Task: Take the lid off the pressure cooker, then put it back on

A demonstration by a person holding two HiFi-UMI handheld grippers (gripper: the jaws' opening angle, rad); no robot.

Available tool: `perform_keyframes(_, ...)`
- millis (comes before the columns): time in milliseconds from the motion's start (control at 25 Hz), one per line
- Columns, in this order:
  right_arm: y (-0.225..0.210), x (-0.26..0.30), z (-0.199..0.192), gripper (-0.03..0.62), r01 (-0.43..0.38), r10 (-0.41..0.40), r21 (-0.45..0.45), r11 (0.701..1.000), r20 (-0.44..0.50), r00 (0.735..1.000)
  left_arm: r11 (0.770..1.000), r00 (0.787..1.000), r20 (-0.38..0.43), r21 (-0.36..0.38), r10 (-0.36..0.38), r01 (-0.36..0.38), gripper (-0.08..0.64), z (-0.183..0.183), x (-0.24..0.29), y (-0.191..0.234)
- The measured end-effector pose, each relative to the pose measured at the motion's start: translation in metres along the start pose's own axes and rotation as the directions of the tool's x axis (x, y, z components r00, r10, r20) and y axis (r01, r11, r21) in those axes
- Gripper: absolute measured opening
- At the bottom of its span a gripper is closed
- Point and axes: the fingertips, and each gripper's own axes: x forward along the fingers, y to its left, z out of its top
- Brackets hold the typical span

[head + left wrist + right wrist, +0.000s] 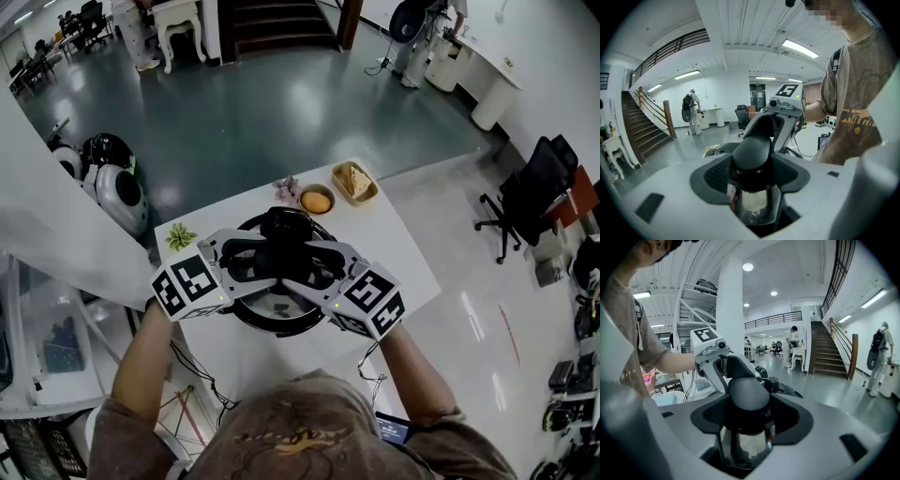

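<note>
Polished grey-green floor [281,103] of an open hall, with a dark staircase [281,23] at the far end and a black office chair [525,192] to the right. White counter [394,253] in the foreground, directly below the person.

Pressure cooker [272,328]: stands at the middle of the counter, steel lid [281,302] lying over the pot. Whether the lid is locked cannot be told.

Left hand-held gripper [751,164]: comes in from the cooker's left, pads clamped on the black left handle [752,147].

Right hand-held gripper [747,408]: comes in from the opposite side, pads clamped on the black right handle [749,394]. Polished steel shows just under both handles.

Markings: black-and-white square markers on the gripper cubes; no words can be made out.

Beyond the cooker: a yellow tray [355,182], an orange-filled bowl [316,200] beside it, a green leafy piece [180,236] near the left corner.
</note>
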Motion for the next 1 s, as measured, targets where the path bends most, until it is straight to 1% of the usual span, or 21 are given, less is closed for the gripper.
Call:
perform_keyframes(200,-0.001,0.002,-0.001,0.27,0.009,-0.009,0.002,1.0,-0.003,1.0,1.0,1.0,0.004,0.0,0.0,0.0,0.262,-0.001,0.0,0.002)
perform_keyframes(400,-0.001,0.006,-0.003,0.27,0.019,-0.02,-0.012,1.0,-0.024,1.0,1.0,1.0,-0.01,-0.012,-0.005,0.005,0.262,-0.006,0.001,0.004)
perform_keyframes(680,-0.004,0.013,-0.012,0.27,0.016,-0.016,0.001,1.0,-0.042,0.999,1.0,1.0,-0.029,-0.023,-0.007,0.006,0.262,-0.017,0.007,0.007)
perform_keyframes(840,-0.006,0.015,-0.017,0.27,0.012,-0.011,0.021,1.0,-0.018,1.0,1.0,1.0,-0.028,-0.016,-0.01,0.01,0.262,-0.02,0.01,0.007)
perform_keyframes(1000,-0.007,0.014,-0.017,0.272,0.012,-0.012,0.005,1.0,0.01,1.0,0.999,1.0,0.001,-0.03,-0.025,0.025,0.262,-0.02,0.011,0.007)
